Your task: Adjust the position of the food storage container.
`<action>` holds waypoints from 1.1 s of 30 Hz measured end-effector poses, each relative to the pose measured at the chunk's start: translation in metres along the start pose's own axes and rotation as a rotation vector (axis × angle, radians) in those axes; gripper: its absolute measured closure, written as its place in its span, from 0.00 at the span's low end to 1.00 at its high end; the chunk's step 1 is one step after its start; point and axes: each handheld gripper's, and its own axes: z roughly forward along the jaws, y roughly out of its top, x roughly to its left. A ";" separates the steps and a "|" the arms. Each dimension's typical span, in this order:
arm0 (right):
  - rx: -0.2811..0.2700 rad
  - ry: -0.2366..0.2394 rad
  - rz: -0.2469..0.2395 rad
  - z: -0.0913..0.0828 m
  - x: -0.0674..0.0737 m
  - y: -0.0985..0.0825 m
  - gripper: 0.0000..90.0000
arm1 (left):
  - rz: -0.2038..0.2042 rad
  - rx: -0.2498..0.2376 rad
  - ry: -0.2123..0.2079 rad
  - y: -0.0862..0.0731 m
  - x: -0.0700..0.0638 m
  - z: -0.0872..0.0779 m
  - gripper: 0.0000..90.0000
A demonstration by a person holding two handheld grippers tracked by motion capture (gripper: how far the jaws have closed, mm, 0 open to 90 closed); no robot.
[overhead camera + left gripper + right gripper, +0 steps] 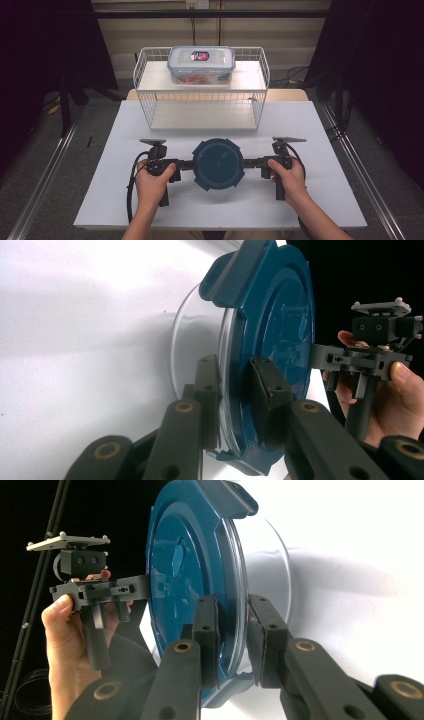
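Pinching the blue-lidded round container point(218, 163) at its left rim with my left gripper point(186, 164) and right rim with my right gripper point(248, 163), I have it grasped near-centre on the table point(125, 200), lifting remains.

A white table point(125, 200) carries a wire shelf rack point(150, 107) and a round blue-lidded container point(218, 163).

- No words or numbers can be read anywhere.
- The clear box point(201, 65) on top of the wire rack point(150, 85) has a small red and blue sticker point(200, 56) on its lid, but its print is too small to read.
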 end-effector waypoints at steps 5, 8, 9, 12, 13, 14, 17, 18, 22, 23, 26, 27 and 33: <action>-0.003 0.000 -0.005 -0.001 0.003 0.002 0.84 | 0.002 -0.003 0.000 0.001 -0.003 -0.002 0.84; -0.012 -0.002 -0.018 -0.003 0.004 0.003 0.84 | 0.007 -0.007 0.004 0.003 -0.006 -0.002 0.84; -0.012 0.001 -0.017 -0.004 0.005 0.004 0.84 | 0.007 -0.005 0.001 0.004 -0.008 -0.002 0.84; -0.020 0.012 -0.017 -0.006 0.007 0.005 0.84 | 0.013 -0.009 0.002 0.007 -0.013 -0.004 0.84; -0.019 0.012 -0.023 -0.007 0.007 0.006 0.84 | 0.021 -0.015 0.002 0.007 -0.014 -0.005 0.84; -0.026 0.010 -0.025 -0.007 0.009 0.007 0.84 | 0.036 -0.019 0.007 0.008 -0.015 -0.006 0.84; -0.036 0.037 -0.038 -0.009 0.012 0.010 0.84 | 0.031 -0.031 -0.003 0.011 -0.019 -0.010 0.84; -0.035 0.040 -0.046 -0.010 0.013 0.011 0.84 | 0.033 -0.029 -0.006 0.013 -0.020 -0.011 0.84; -0.044 0.048 -0.058 -0.012 0.020 0.015 0.84 | 0.048 -0.044 -0.003 0.016 -0.026 -0.017 0.84; -0.044 0.052 -0.055 -0.012 0.022 0.017 0.84 | 0.051 -0.048 0.001 0.017 -0.027 -0.018 0.84; -0.043 0.050 -0.067 -0.012 0.027 0.021 0.84 | 0.054 -0.056 -0.008 0.021 -0.028 -0.021 0.84; -0.047 0.048 -0.073 -0.012 0.028 0.022 0.84 | 0.053 -0.054 -0.010 0.022 -0.029 -0.022 0.84; -0.054 0.047 -0.077 -0.014 0.035 0.028 0.84 | 0.066 -0.058 -0.011 0.030 -0.033 -0.024 0.84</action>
